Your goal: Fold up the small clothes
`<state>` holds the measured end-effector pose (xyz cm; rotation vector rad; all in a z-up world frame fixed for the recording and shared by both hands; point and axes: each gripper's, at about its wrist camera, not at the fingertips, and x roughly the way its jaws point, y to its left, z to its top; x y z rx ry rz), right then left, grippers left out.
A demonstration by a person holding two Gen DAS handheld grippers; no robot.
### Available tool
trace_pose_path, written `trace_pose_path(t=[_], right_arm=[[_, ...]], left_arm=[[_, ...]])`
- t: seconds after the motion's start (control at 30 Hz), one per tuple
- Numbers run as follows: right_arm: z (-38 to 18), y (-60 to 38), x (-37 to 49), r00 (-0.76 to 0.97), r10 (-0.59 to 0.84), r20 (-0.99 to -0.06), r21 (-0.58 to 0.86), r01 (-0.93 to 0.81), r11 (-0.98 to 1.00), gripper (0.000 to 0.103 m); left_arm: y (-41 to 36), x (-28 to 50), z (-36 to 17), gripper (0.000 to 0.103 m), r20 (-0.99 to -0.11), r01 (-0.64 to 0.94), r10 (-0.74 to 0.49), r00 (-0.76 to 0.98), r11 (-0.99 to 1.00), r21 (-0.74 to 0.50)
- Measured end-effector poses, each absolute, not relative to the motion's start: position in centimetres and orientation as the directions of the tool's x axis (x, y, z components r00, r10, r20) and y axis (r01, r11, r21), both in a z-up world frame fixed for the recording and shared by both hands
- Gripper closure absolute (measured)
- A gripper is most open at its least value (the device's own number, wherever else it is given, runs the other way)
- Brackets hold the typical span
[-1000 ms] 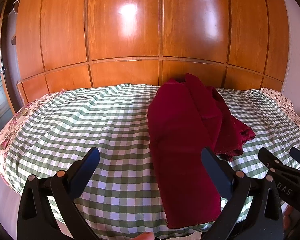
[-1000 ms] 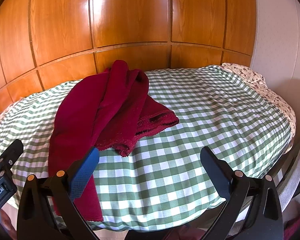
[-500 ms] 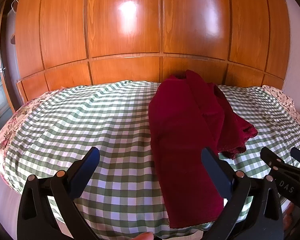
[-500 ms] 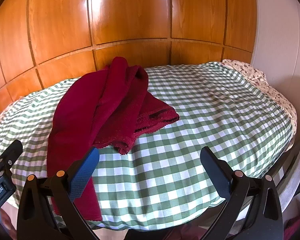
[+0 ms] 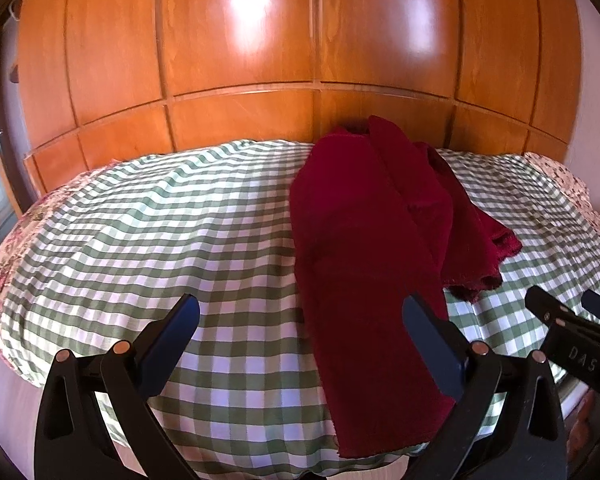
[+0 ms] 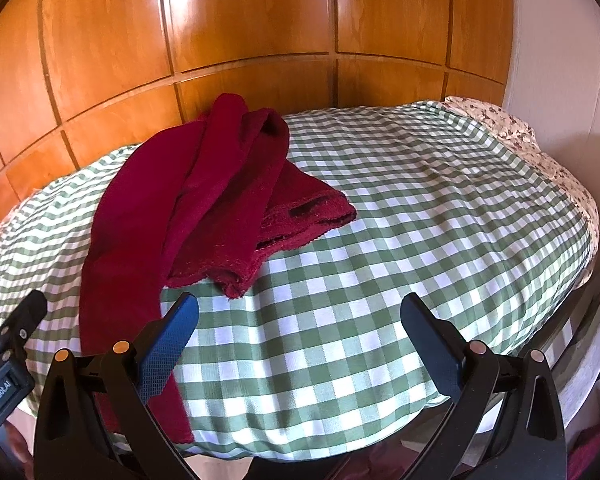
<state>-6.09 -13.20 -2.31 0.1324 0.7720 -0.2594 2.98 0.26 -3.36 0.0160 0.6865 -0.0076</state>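
A dark red garment (image 5: 364, 248) lies lengthwise on a green-and-white checked bed (image 5: 172, 240), one long part reaching the near edge and a bunched part to its right. It also shows in the right wrist view (image 6: 204, 208). My left gripper (image 5: 300, 320) is open and empty, hovering above the near edge with its right finger over the garment's long part. My right gripper (image 6: 298, 320) is open and empty, over bare checked cover just right of the garment. The right gripper also shows at the right edge of the left wrist view (image 5: 572, 320).
A glossy wooden panelled wall (image 5: 300, 60) stands behind the bed. Floral bedding shows at the bed's left edge (image 5: 16, 240) and right corner (image 6: 512, 128). A white wall (image 6: 560, 60) is on the right.
Both grippers have risen or tilted slightly, so the bed and garment sit lower in both views. Both stay open; the garment has not moved.
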Motion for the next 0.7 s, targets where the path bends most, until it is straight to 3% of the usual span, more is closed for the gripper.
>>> trace_pose_path(t=[0.2,0.27,0.37,0.43,0.5,0.57,0.6,0.63,0.7], right_arm=[[-1.4,-14.6,-5.6,0.707,-0.156,-0.690,0.057,0.268,0.962,0.003],[-0.8,-15.1,-5.3,0.724,-0.135,-0.677,0.078,0.253,0.964,0.003],[0.1,-16.0,-4.5,0.739,-0.113,-0.664,0.096,0.234,0.967,0.003],[0.3,-16.5,-3.5,0.740,-0.086,-0.668,0.113,0.215,0.970,0.011],[0.3,-16.6,-2.3,0.730,-0.037,-0.682,0.147,0.187,0.971,0.029],[0.2,-16.5,-1.0,0.724,0.028,-0.690,0.194,0.147,0.970,0.038],[0.3,-16.1,-0.1,0.720,0.073,-0.690,0.221,0.114,0.969,0.044],[0.3,-15.8,0.7,0.716,0.105,-0.690,0.238,0.087,0.967,0.045],[0.0,-14.8,2.7,0.698,0.163,-0.697,0.259,0.033,0.965,0.048]], left_arm=[[-1.1,3.1,-4.0,0.003,-0.649,0.206,-0.135,0.749,0.978,0.035],[-1.6,3.3,-4.7,0.013,-0.680,0.298,-0.221,0.699,0.955,-0.003],[-3.0,3.2,-6.1,0.016,-0.720,0.410,-0.293,0.629,0.912,-0.013],[-4.4,3.0,-7.0,0.016,-0.745,0.470,-0.314,0.588,0.882,-0.001],[-5.4,3.1,-8.0,0.016,-0.761,0.480,-0.277,0.587,0.876,0.051],[-6.3,3.4,-9.3,0.035,-0.782,0.479,-0.220,0.583,0.870,0.113],[-6.4,3.7,-9.8,0.039,-0.791,0.479,-0.216,0.572,0.871,0.109],[-6.2,4.0,-10.0,0.044,-0.797,0.474,-0.222,0.562,0.876,0.090],[-5.7,4.1,-9.8,0.065,-0.788,0.476,-0.251,0.562,0.877,0.060]])
